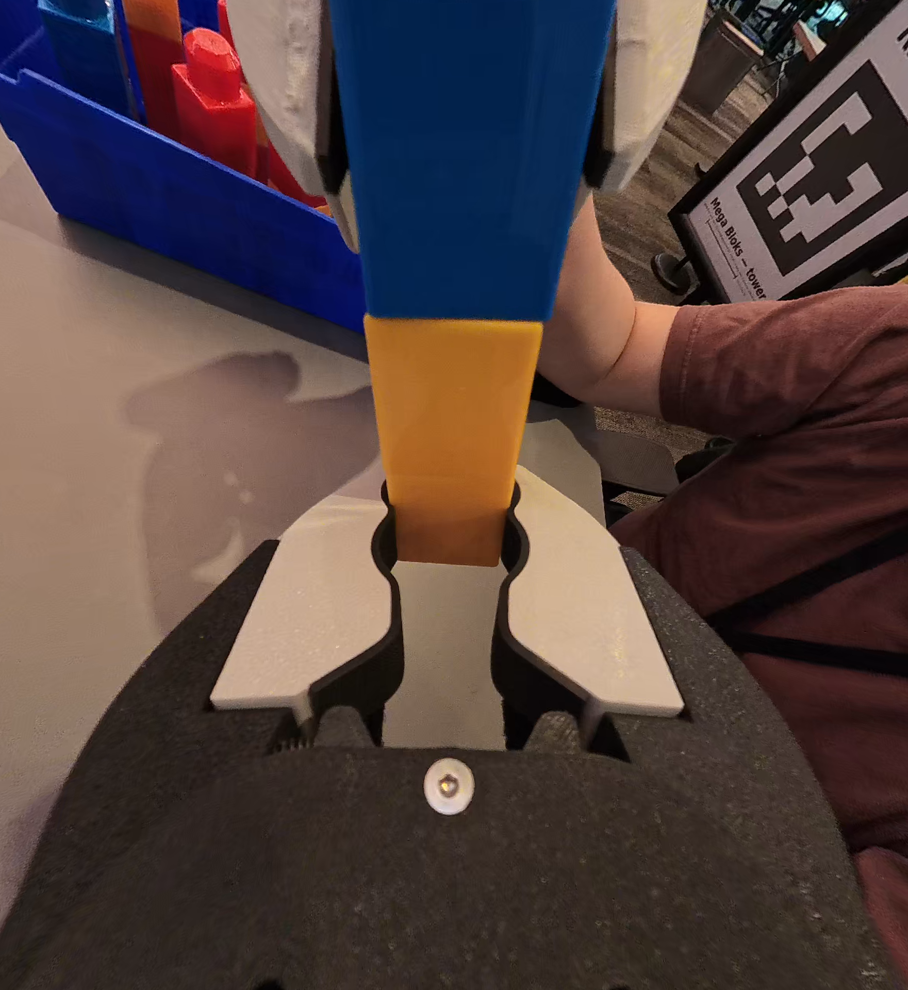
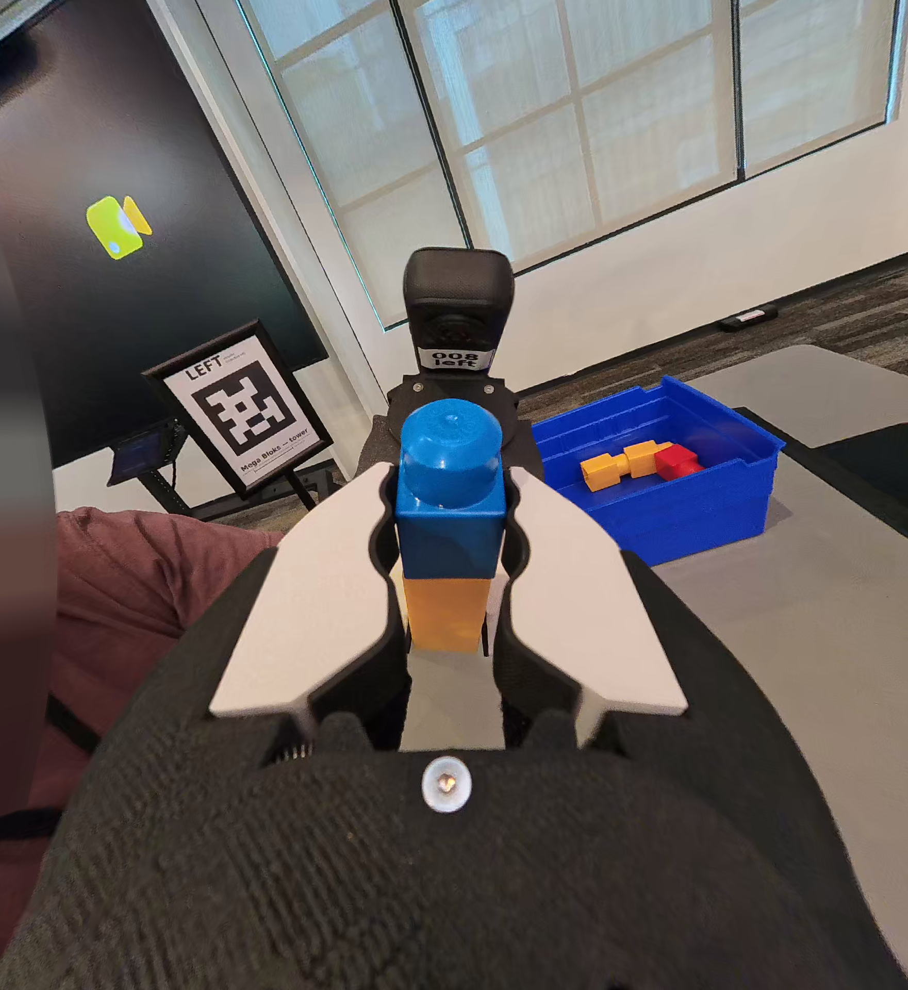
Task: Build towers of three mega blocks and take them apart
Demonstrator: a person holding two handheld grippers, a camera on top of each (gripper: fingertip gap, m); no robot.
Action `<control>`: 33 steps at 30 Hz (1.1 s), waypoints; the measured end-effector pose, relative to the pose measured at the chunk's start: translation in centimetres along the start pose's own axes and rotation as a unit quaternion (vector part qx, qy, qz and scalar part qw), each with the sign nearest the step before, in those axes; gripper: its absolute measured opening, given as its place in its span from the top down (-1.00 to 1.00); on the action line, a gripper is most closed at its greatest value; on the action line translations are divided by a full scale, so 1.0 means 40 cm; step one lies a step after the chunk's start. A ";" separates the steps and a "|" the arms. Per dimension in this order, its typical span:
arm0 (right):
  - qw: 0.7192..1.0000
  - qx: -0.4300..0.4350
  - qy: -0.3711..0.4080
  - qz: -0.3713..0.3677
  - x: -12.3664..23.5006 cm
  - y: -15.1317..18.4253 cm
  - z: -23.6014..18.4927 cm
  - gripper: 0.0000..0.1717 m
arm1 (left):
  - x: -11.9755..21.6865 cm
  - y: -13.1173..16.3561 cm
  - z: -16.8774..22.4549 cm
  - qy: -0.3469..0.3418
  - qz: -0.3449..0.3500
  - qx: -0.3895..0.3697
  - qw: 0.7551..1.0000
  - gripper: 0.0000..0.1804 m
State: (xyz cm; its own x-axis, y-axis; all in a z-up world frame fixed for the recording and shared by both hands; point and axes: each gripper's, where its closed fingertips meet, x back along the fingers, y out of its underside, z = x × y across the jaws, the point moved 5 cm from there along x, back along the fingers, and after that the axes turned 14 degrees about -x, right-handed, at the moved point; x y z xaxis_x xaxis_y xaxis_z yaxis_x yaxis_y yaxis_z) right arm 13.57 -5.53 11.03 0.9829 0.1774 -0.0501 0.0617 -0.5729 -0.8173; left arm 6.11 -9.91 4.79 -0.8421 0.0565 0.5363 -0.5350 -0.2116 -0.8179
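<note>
A blue block [image 1: 467, 160] is joined end to end with an orange block [image 1: 451, 418]. My left gripper [image 1: 450, 514] is shut on the orange block's free end, both pads pressed on its sides. The right gripper's white fingers [image 1: 285, 96] clamp the blue block from the far end. In the right wrist view my right gripper [image 2: 450, 514] is shut on the blue block [image 2: 449, 466], stud pointing away, with the orange block [image 2: 446, 616] below it. The left gripper's body [image 2: 451, 407] shows behind the stud; its fingers are hidden there.
A blue bin [image 1: 173, 182] on the grey table [image 1: 66, 428] holds red and orange blocks [image 1: 210, 107]; it shows at right in the right wrist view [image 2: 709, 514], with joined orange and red blocks [image 2: 639, 466]. Framed marker signs [image 1: 842, 160] [image 2: 242, 412] stand nearby. A person's arm [image 1: 601, 332] is close. The grippers' ends are close to 9 centimetres from one another.
</note>
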 end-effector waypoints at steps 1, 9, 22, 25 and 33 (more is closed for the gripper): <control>1.000 -0.001 0.003 0.002 0.000 0.000 0.001 0.57 | 0.000 0.000 -0.001 -0.002 0.000 0.001 1.000 0.61; 1.000 -0.010 0.013 0.011 -0.011 0.003 0.012 0.57 | 0.007 0.009 -0.006 -0.013 -0.014 0.010 1.000 0.61; 1.000 -0.008 0.018 0.010 -0.020 0.005 0.016 0.57 | 0.016 0.021 -0.008 -0.020 -0.025 0.007 0.999 0.60; 0.999 0.008 0.037 -0.009 -0.012 0.004 0.010 0.57 | 0.019 0.015 -0.007 -0.021 -0.011 -0.002 1.000 0.60; 0.994 0.017 0.081 -0.069 -0.005 0.027 0.009 0.26 | 0.040 0.010 -0.003 -0.038 -0.003 -0.013 0.999 0.60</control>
State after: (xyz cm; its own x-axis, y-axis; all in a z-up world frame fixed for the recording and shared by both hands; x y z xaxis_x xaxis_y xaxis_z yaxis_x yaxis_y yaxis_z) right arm 13.38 -5.91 9.95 0.9806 0.1202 0.1547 0.1951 -0.5242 -0.8290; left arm 4.53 -9.78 5.31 -0.8324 -0.0162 0.5539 -0.5417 -0.1868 -0.8196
